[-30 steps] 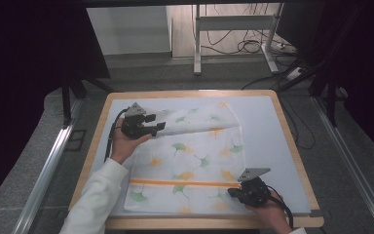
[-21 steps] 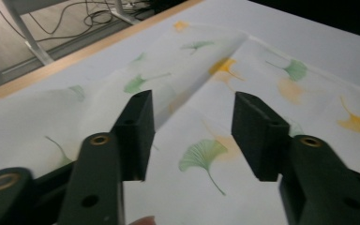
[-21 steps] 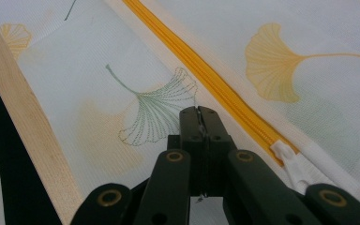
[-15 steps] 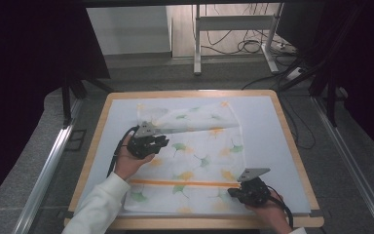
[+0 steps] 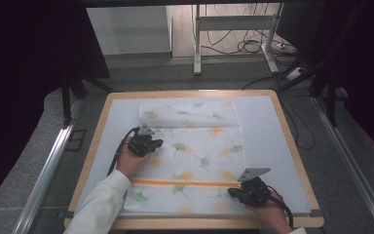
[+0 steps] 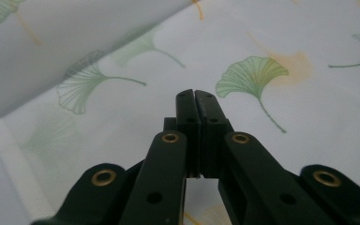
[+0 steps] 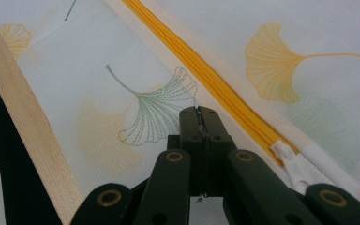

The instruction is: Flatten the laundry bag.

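A thin white cloth bag with green and yellow leaf prints lies flat on the wooden table. Its far edge is folded over toward the person, so a flap rests on top of the rest of the cloth. An orange zipper runs across the bag near the person's side. The left gripper sits on the cloth just past the zipper, close to the bag's left edge and just in front of the flap. Its jaws have just been closing and are now pressed tight together. In the left gripper view the tips meet with nothing clearly between them, so it looks like it is pushing down on the cloth to keep the fold flat, not grabbing it. The right gripper rests by the right end of the zipper, near the bag's front corner. Its jaws are clenched too, and in the right gripper view a thin bit of cloth seems pinched between the tips, beside the white zipper pull. That hold likely keeps the bag from sliding while the other hand works.
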`<state>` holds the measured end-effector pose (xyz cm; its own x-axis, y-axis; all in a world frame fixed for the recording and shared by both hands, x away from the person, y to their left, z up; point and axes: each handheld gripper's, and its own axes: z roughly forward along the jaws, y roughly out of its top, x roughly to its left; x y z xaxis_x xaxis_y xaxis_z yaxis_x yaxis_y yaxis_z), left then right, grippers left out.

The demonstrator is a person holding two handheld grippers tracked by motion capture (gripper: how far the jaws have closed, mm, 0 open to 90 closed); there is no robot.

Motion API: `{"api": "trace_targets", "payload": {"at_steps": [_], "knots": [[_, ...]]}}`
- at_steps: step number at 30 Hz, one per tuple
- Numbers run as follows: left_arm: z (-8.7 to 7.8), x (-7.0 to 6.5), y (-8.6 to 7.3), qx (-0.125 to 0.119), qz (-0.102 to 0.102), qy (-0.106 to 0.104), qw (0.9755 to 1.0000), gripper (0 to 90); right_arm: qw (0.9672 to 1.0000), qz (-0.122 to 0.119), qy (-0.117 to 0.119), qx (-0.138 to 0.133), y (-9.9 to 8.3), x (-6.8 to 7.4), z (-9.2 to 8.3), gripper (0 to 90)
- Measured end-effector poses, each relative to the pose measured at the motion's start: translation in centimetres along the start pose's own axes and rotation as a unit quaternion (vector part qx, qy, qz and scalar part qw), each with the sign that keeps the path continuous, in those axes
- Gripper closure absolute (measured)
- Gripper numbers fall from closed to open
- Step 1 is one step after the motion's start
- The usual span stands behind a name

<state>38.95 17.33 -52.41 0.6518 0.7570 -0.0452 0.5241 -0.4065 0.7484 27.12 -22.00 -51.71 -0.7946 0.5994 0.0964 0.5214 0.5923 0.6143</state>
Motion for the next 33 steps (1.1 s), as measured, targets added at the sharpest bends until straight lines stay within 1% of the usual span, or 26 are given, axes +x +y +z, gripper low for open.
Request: {"api": "trace_targets", "payload": {"at_steps": [3, 6, 7, 9, 10, 11, 12, 14, 16, 18, 19, 21, 22, 23, 24, 27, 30, 33], "knots": [[0.0, 0.3, 0.2, -0.006, -0.002, 0.004, 1.0, 89.3, 1.0, 0.001, 0.0, 0.0, 0.0, 0.0, 0.0, 89.1], [0.5, 0.9, 0.7, -0.008, 0.0, 0.009, 0.9999, 89.5, 1.0, 0.001, 0.0, 0.0, 0.0, 0.0, 0.0, 89.1], [0.8, 1.5, 1.1, -0.012, -0.004, 0.01, 0.9999, 89.5, 1.0, 0.002, 0.002, -0.001, 0.0, 0.0, 0.0, 89.1], [1.8, 2.6, 1.7, -0.009, -0.01, 0.013, 0.9998, 89.7, 1.0, 0.006, 0.003, -0.002, 0.0, -0.1, 0.0, 89.1], [2.4, 3.2, 2.0, -0.007, -0.018, 0.012, 0.9997, 89.6, 1.0, 0.006, 0.004, -0.003, 0.0, -0.2, 0.1, 89.1], [3.6, 4.3, 2.6, -0.003, -0.029, 0.013, 0.9995, 89.5, 0.9999, 0.008, 0.005, -0.003, 0.0, -0.2, 0.0, 89.1], [3.6, 4.3, 2.6, -0.003, -0.029, 0.013, 0.9995, 89.4, 0.9999, 0.009, 0.006, -0.003, 0.0, -0.2, 0.0, 89.1], [4.5, 5.2, 3.0, -0.002, -0.038, 0.015, 0.9991, 89.4, 0.9999, 0.009, 0.006, -0.003, 0.0, -0.2, 0.0, 89.1], [5.3, 5.9, 3.4, 0.008, -0.037, 0.025, 0.999, 89.0, 0.9999, 0.009, 0.006, -0.003, 0.0, -0.2, 0.0, 89.1], [5.6, 6.3, 3.8, 0.01, -0.039, 0.034, 0.9986, 89.0, 0.9999, 0.009, 0.007, -0.004, -0.1, -0.2, 0.0, 89.1], [5.7, 6.6, 3.9, 0.009, -0.044, 0.041, 0.9981, 89.2, 0.9999, 0.009, 0.007, -0.004, -0.1, -0.2, 0.0, 89.0], [5.9, 6.9, 4.1, 0.015, -0.053, 0.06, 0.9967, 89.6, 0.9999, 0.008, 0.005, -0.004, -0.1, -0.2, 0.0, 89.0], [6.0, 7.2, 4.2, 0.022, -0.061, 0.063, 0.9959, 89.6, 0.9999, 0.008, 0.005, -0.004, -0.1, -0.2, 0.0, 89.0], [6.1, 7.3, 4.2, 0.026, -0.071, 0.064, 0.9951, 89.7, 1.0, 0.004, 0.004, -0.004, 0.0, -0.2, 0.0, 89.0], [6.2, 7.4, 4.2, 0.03, -0.074, 0.066, 0.9946, 89.7, 1.0, 0.004, 0.004, -0.004, 0.0, -0.2, 0.0, 89.0], [6.3, 7.2, 4.2, 0.032, -0.072, 0.058, 0.9952, 89.8, 1.0, 0.003, 0.004, -0.003, 0.0, -0.1, 0.0, 89.0], [5.6, 6.5, 4.2, 0.024, -0.065, 0.043, 0.9967, 90.0, 1.0, 0.002, 0.005, -0.003, 0.0, -0.2, 0.0, 89.0], [4.1, 5.7, 4.1, 0.005, -0.063, 0.022, 0.9978, 90.0, 1.0, 0.002, 0.005, -0.003, 0.0, -0.2, 0.0, 89.0]]}}
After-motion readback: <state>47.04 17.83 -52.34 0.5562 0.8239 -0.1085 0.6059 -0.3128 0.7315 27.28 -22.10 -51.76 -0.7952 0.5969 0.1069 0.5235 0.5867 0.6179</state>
